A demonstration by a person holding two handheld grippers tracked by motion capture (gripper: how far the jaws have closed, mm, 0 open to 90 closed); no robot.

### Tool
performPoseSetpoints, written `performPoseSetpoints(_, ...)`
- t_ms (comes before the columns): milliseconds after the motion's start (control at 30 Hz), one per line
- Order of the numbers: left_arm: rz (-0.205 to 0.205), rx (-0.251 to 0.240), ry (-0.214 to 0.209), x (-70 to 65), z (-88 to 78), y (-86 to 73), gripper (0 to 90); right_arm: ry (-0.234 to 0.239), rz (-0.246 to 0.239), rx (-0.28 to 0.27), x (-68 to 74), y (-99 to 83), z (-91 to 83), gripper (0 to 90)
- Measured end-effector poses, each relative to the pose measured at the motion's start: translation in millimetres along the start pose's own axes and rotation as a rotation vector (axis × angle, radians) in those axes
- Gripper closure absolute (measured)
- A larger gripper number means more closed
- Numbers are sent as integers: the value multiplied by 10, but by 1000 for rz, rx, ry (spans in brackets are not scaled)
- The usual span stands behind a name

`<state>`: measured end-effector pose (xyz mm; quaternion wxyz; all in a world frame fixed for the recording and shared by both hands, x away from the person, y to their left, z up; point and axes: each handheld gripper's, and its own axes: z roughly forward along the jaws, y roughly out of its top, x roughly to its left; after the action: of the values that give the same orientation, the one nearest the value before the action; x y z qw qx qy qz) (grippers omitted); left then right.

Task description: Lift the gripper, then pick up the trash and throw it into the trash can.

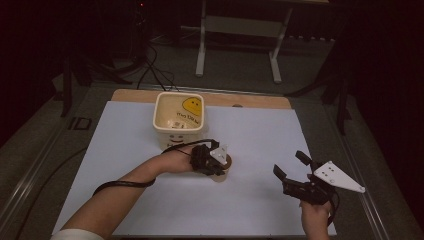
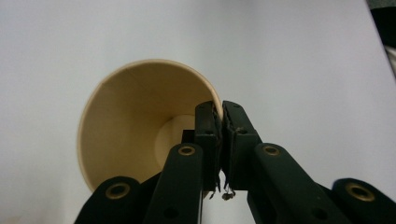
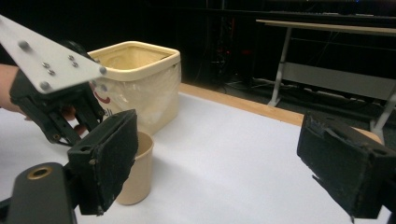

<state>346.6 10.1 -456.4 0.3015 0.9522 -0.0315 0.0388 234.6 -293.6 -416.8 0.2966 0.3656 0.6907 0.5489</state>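
A tan paper cup (image 1: 223, 173) stands upright on the white sheet (image 1: 250, 135), just in front of the cream bin. My left gripper (image 1: 220, 163) comes down on it from above and is shut on its rim: in the left gripper view one jaw is inside the cup (image 2: 135, 121), the other outside, and the wall is pinched between them at the left gripper (image 2: 220, 111). My right gripper (image 1: 288, 163) hovers open to the right of the cup with nothing between its jaws. The right gripper view has the cup (image 3: 138, 173) behind the left jaw of the right gripper (image 3: 229, 158).
A cream square bin (image 1: 178, 119) with a plastic liner and a yellow face stands at the back of the sheet, also seen as the bin (image 3: 144, 79) beyond the cup. A wooden table edge (image 1: 260, 101) runs behind it. White desk legs (image 1: 201, 45) stand farther back.
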Motion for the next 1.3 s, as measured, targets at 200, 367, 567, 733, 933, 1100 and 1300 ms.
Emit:
performPoseSetpoints(200,47,-40,6,-47,-221,50,878,3,4,-3,-4,4,-3,125)
performPoseSetpoints(367,69,-29,-7,-84,-366,88,881,1,7,-3,-2,7,-7,125)
performPoseSetpoints(567,67,-36,-15,-125,-538,118,885,2,7,-4,4,12,-3,125)
performPoseSetpoints(733,73,-39,-13,-154,-667,141,887,4,12,-3,1,12,-1,125)
performPoseSetpoints(933,63,-47,-13,-164,-850,144,887,7,11,-2,14,12,11,125)
performPoseSetpoints(1100,59,-53,0,-165,-985,139,890,7,7,3,20,8,28,125)
performPoseSetpoints(1300,57,-56,11,-165,-1130,152,891,13,10,8,29,4,42,125)
